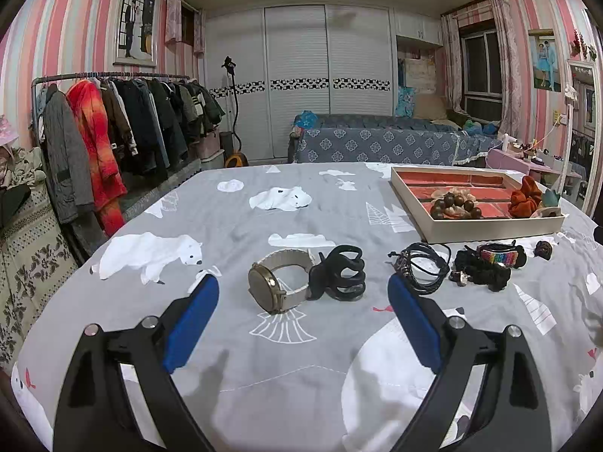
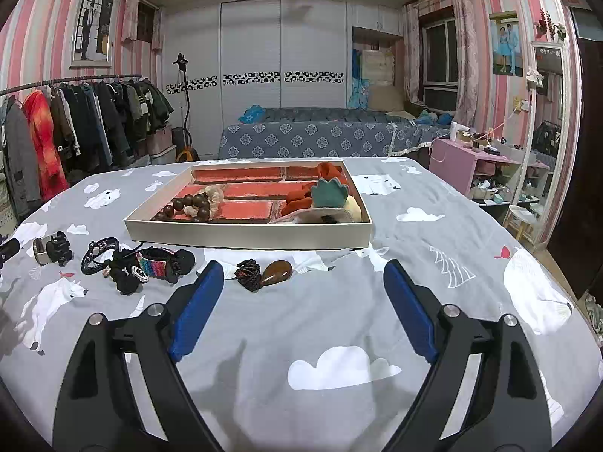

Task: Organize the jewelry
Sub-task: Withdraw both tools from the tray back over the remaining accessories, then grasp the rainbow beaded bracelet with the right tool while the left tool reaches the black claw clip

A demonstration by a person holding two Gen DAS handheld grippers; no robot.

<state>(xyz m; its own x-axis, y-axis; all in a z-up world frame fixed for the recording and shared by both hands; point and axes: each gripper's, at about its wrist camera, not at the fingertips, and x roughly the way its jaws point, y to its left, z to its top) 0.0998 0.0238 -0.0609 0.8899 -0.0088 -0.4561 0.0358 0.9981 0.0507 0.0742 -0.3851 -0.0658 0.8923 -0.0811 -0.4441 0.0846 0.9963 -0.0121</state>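
Two grippers, my left gripper (image 1: 303, 297) and right gripper (image 2: 303, 280), hover with jaws apart over the bed (image 1: 233, 354). Watch (image 1: 272, 282) lies near, ahead of my left; next, I judge, grasping it for the far-right tray (image 1: 490, 228).

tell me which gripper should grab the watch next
Left. The watch lies just ahead of the open left gripper, roughly centred between its fingers, beside the black hair claw. From the open right gripper the watch sits far off to its left.
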